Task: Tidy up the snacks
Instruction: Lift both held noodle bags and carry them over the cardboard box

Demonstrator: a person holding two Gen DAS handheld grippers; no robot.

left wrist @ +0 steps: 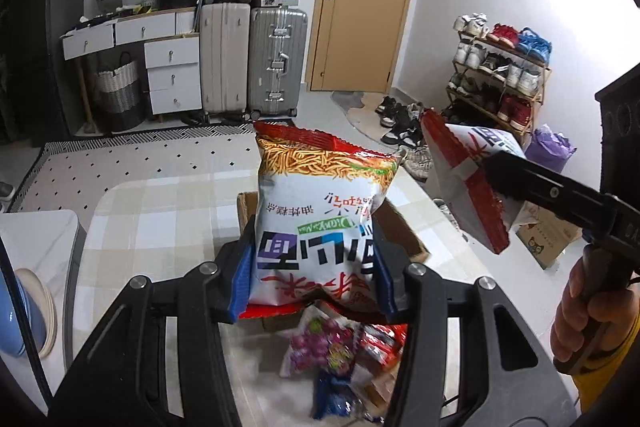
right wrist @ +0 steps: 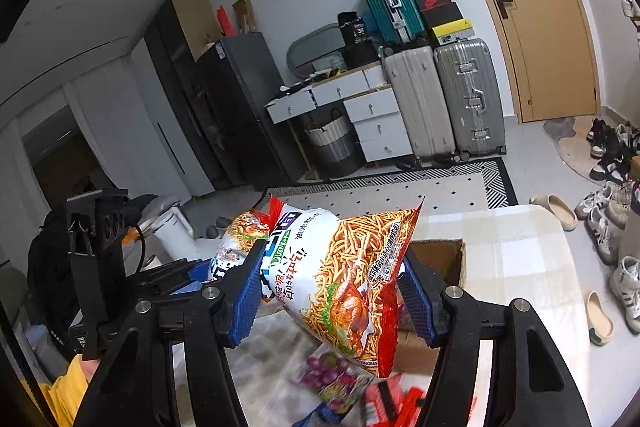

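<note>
Clamping one noodle-snack bag [left wrist: 320,223] [right wrist: 352,279] each, both tongs [left wrist: 316,283] [right wrist: 336,291] hang above cardboard box [right wrist: 440,259], loose snacks [left wrist: 344,359] beneath.

A rounded table covered in a beige-and-white checked cloth [left wrist: 160,211] carries an open brown cardboard box [left wrist: 400,227], just beyond the claw. Below the claw lies a loose heap of colourful snack packets [left wrist: 344,359] (blurred; a purple grape-printed one shows among red ones).
</note>
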